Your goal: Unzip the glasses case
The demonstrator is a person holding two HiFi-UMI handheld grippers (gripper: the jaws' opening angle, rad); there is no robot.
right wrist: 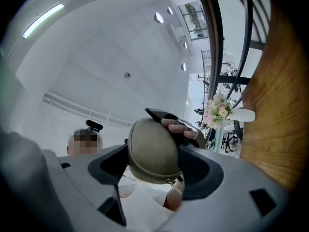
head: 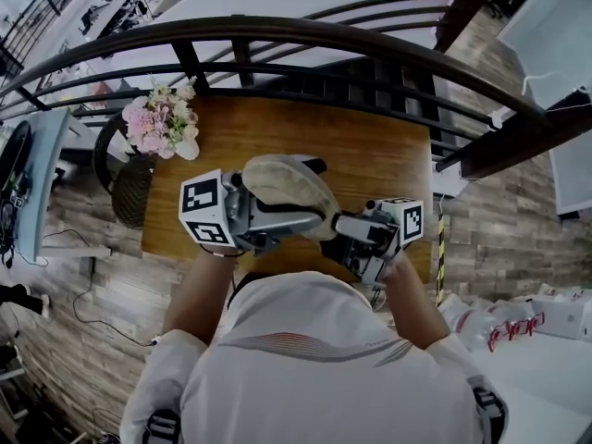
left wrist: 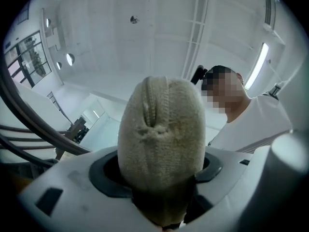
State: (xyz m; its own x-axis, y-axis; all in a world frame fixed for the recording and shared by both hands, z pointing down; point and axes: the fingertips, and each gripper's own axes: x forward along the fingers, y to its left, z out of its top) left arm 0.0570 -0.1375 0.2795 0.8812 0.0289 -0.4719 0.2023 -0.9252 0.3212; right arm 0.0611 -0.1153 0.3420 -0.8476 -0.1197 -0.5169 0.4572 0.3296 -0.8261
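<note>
Item one: glasses case (head: 285, 185), beige woven fabric, oval, carried in the air between my two grippers above the near edge of the wooden table (head: 370, 146), roughly midway along that edge and touching no part of it. Item two: left gripper (left wrist: 159, 170), tilted upward, jaws spread wide and clasping the case. The case fills the whole gap and both pads bear on its sides. Its rounded end stands up out of the jaws, with the zip seam (left wrist: 153, 105) running down the middle of the face turned toward this gripper's camera. Item three: right gripper (right wrist: 154, 168), also tilted upward, clamped on the opposite end of the case, whose domed end sits between the two pads and meets both. Behind it in the right gripper view are the fingers (right wrist: 176, 125) of my left hand on the other gripper's handle. Item four: pink and white flowers (head: 164, 118) at the table's far left corner, well apart from the case. Item five: dark curved railing (head: 305, 30) beyond the table's far edge.
</note>
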